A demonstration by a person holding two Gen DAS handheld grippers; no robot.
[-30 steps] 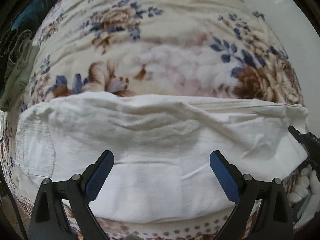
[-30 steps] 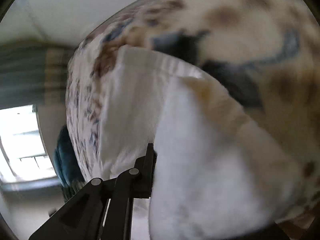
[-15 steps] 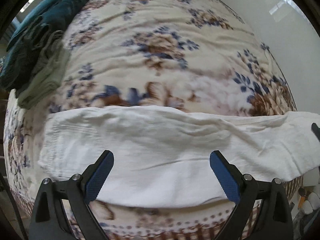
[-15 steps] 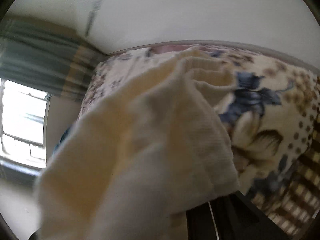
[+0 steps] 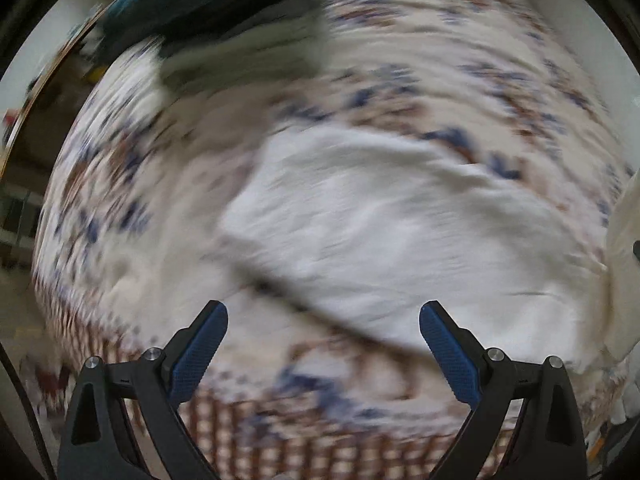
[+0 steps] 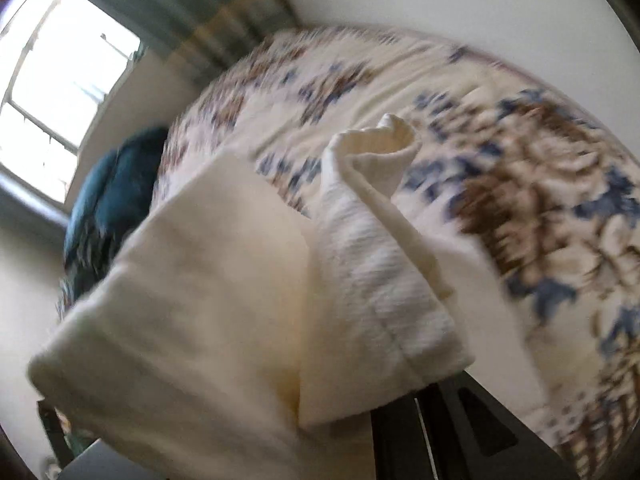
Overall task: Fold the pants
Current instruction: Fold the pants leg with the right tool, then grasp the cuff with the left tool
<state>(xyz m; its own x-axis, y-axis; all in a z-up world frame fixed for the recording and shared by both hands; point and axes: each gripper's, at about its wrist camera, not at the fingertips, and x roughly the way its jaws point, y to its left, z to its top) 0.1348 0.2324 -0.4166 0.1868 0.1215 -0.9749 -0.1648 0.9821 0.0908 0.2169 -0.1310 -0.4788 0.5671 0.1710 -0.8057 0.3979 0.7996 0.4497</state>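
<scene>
The white pants (image 5: 380, 220) lie spread on the floral blanket (image 5: 460, 64), blurred by motion. My left gripper (image 5: 324, 344) hovers above their near edge, open, with nothing between its blue pads (image 5: 200, 348). At the right edge of the left wrist view a lifted part of the pants (image 5: 624, 256) hangs in the air. In the right wrist view the leg end of the pants (image 6: 240, 300) drapes over my right gripper (image 6: 396, 408), which is shut on the cloth. Its fingertips are hidden under the fabric. A hem (image 6: 384, 144) curls up above the blanket (image 6: 540, 184).
A pile of teal and green clothes (image 5: 208, 12) sits at the far left of the bed, also teal in the right wrist view (image 6: 108, 200). A window (image 6: 60, 92) and a curtain (image 6: 208, 20) stand beyond. The blanket's checked border (image 5: 320, 428) marks the near bed edge.
Both hands have swept sideways fast. The right gripper has risen and rolled with the pants' end in it. In the left wrist view the pants have shifted right and the clothes pile has come nearer.
</scene>
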